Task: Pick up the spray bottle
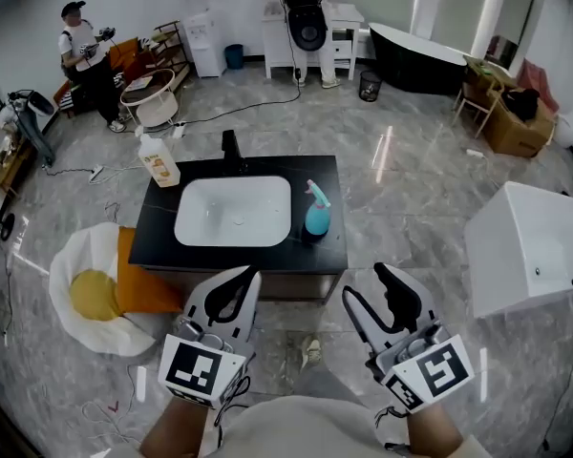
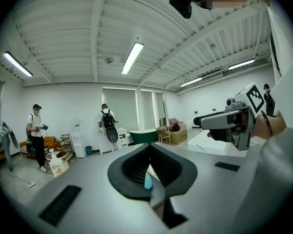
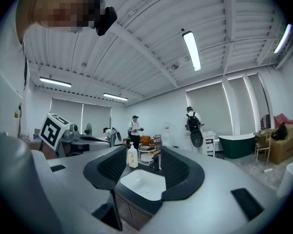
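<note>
The step in hand is the reach: my right claw (image 1: 365,282) is wide open and empty, my left claw (image 1: 249,277) nearly closed on nothing, both short of the black bench (image 1: 320,172) where the teal spray bottle (image 1: 316,212) stands beside the basin (image 1: 234,210); next, I judge, I must move forward and straddle it.

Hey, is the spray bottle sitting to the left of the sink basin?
No, in the head view the teal spray bottle stands on the black counter to the right of the white basin.
</note>
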Tool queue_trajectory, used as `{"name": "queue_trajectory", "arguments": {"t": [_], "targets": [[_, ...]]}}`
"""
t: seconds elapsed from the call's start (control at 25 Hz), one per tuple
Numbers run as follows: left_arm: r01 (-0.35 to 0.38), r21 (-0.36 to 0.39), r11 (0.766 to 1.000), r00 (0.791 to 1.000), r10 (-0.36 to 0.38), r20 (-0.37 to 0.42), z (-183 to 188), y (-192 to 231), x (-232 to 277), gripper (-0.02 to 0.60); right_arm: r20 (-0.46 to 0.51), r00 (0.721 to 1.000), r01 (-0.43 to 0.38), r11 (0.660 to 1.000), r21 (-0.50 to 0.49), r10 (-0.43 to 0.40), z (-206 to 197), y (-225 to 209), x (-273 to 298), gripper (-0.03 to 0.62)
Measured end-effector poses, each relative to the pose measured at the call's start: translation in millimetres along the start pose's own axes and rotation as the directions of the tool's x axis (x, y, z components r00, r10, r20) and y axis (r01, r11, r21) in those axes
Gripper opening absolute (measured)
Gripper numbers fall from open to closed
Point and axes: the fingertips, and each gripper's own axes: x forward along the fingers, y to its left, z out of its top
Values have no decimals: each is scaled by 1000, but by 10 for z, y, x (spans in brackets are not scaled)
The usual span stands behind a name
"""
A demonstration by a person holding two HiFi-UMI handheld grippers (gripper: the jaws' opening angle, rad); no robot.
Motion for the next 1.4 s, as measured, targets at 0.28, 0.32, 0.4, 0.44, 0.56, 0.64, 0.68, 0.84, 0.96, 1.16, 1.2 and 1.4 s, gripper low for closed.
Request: {"name": "queue_trajectory", "arguments": {"t": [0.28,0.32,0.4,0.44,0.56,0.64,0.68,0.84,0.96,1.16,1.2,1.4], "targets": [[-21,29,999,999,22,-24,52,115,564,19,8,1000,-24,1000,12,24,-1,-516,329,244],[-21,30,999,999,22,-26,62,127,647,18,6,1000,-23,1000,15,23,-4,-596,367,244],[-22,33,999,999,23,-29,72,159,811,18,2,1000,-23,1000,18,23,-18,-750,450,244],[-23,34,999,999,24,-30,72,180,890,18,-1,1000,-23,1000,17,24,-29,-822,497,244],[-30,38,999,999,31,-30,76,270,1115,18,-7,1000,-29,1000,9,29,-49,-1013,673,244],[-30,35,999,999,31,-32,79,303,1216,18,-10,999,-36,999,7,36,-60,-1107,768,244],[-32,37,999,999,33,-32,87,319,1256,20,-10,999,-38,999,6,38,-61,-1152,811,244],[-46,34,998,998,47,-37,68,419,1365,18,-12,999,-48,999,14,48,-84,-1260,975,244],[-62,28,998,998,63,-29,75,504,1371,19,-19,998,-58,998,17,58,-112,-1289,1077,244],[-81,19,997,997,81,1,103,646,1418,18,-36,997,-63,998,-9,62,-137,-1323,1257,252],[-79,17,997,997,79,2,90,670,1436,18,-38,997,-60,998,-7,60,-148,-1328,1289,253],[-66,3,998,998,66,15,27,829,1538,18,-41,999,-27,1000,1,27,-171,-1358,1448,259]]}}
